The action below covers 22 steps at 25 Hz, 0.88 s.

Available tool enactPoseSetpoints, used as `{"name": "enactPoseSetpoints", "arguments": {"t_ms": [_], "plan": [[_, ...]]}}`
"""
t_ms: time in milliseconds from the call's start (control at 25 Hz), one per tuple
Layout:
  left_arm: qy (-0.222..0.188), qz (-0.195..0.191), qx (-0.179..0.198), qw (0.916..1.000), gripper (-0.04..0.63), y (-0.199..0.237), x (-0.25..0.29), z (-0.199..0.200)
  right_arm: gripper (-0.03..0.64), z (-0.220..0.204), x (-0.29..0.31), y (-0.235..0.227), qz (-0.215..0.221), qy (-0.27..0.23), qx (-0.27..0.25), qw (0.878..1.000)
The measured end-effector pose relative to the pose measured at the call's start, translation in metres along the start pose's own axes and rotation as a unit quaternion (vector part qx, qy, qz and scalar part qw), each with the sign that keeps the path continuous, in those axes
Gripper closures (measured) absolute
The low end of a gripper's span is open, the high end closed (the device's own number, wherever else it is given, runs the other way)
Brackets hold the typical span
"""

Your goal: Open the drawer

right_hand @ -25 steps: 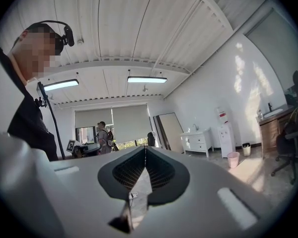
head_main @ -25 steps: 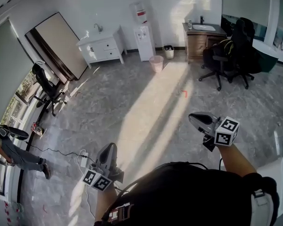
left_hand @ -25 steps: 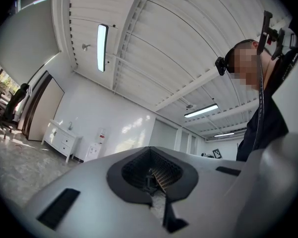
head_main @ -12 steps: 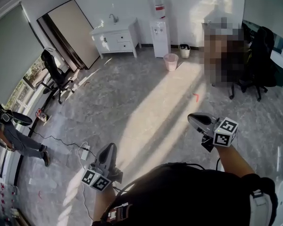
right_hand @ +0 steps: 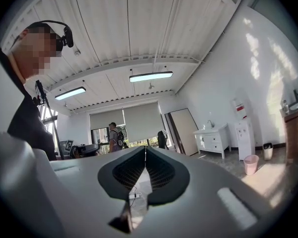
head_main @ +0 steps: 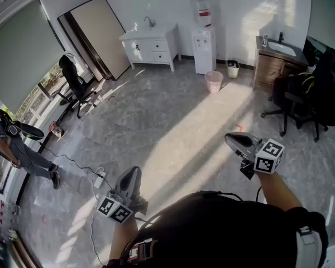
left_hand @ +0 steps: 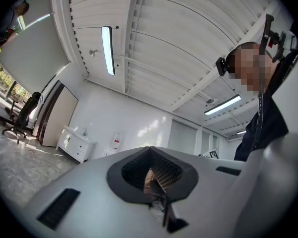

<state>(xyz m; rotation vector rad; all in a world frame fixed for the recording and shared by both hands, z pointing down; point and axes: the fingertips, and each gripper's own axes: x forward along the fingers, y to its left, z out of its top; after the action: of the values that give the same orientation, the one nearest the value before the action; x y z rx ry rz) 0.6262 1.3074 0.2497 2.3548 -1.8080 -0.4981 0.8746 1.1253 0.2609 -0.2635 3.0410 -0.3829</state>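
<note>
A white sink cabinet (head_main: 152,47) with two drawers stands against the far wall, well away from both grippers. It also shows small in the left gripper view as the white cabinet (left_hand: 77,145) and in the right gripper view as the white cabinet (right_hand: 212,135). My left gripper (head_main: 134,171) is held low at the left, jaws shut and empty. My right gripper (head_main: 229,138) is held out at the right over the sunlit floor. Its jaws meet at the tip with nothing between them. Both point level into the room.
A water dispenser (head_main: 202,36), pink bin (head_main: 214,81) and wooden sink unit (head_main: 274,61) line the far wall. Black office chairs (head_main: 304,92) stand at the right, another chair (head_main: 76,85) at the left. A person (head_main: 18,149) and a floor cable (head_main: 98,177) are at the left.
The whole room has slid right and nearer in the head view as I move across the floor. Both grippers keep their places in the view, jaws unchanged.
</note>
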Motion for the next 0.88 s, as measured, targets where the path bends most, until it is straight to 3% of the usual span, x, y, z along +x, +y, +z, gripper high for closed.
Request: {"name": "enactPoseSetpoints", "arguments": {"t_ms": [200,480,880], "plan": [[0.005,0.003,0.001,1.0,0.594,-0.004,0.049,-0.016,0.612,0.002,-0.006,-0.051,0.003,0.01,-0.006,1.0],[0.009,-0.003,-0.008,0.9999,0.594,0.027,0.086,-0.02,0.611,-0.002,0.013,-0.088,-0.009,0.018,-0.001,1.0],[0.003,-0.054,-0.011,0.9985,0.594,0.141,0.12,0.008,0.611,0.007,0.117,-0.108,-0.047,0.015,-0.021,0.999]]}}
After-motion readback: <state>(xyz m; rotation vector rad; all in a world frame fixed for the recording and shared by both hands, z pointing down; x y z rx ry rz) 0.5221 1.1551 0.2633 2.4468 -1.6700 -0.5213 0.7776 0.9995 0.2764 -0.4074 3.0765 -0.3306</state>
